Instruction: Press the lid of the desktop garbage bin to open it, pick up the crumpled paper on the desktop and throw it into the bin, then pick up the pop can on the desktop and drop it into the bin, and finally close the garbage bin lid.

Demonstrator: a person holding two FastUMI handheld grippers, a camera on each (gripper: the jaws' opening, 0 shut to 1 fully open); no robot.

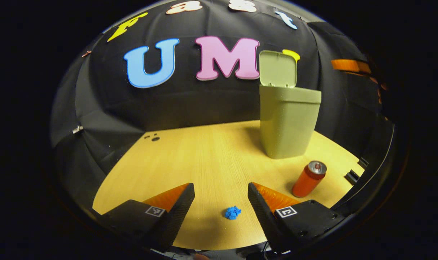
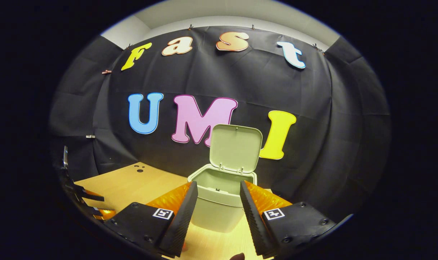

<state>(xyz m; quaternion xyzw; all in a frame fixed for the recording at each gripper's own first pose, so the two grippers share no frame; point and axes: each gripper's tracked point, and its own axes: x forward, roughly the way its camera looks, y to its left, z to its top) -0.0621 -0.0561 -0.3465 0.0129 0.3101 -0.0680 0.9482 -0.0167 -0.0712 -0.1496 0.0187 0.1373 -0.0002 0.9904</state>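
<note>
**Bin lid up, paper and can on the desk**

In the left gripper view, the left gripper [image 1: 221, 196] sits at the bottom of the frame with its two fingers spread wide and nothing between them. Just beyond the gap, low in the centre of the frame, lies the small blue crumpled paper [image 1: 232, 212] on the wooden desktop [image 1: 204, 155], touching neither finger. To the right of it, in the lower right of the frame, the orange pop can [image 1: 309, 178] stands upright near the right finger, apart from it. Further back, right of centre, the green garbage bin [image 1: 289, 121] stands on the desktop with its lid [image 1: 277, 68] raised upright against the black cloth wall.

In the right gripper view, the right gripper [image 2: 216, 204] is at the bottom of the frame, fingers parted and empty. The bin [image 2: 219, 213] sits between and beyond them, its mouth open, the lid [image 2: 235, 148] tilted back at centre frame.
</note>
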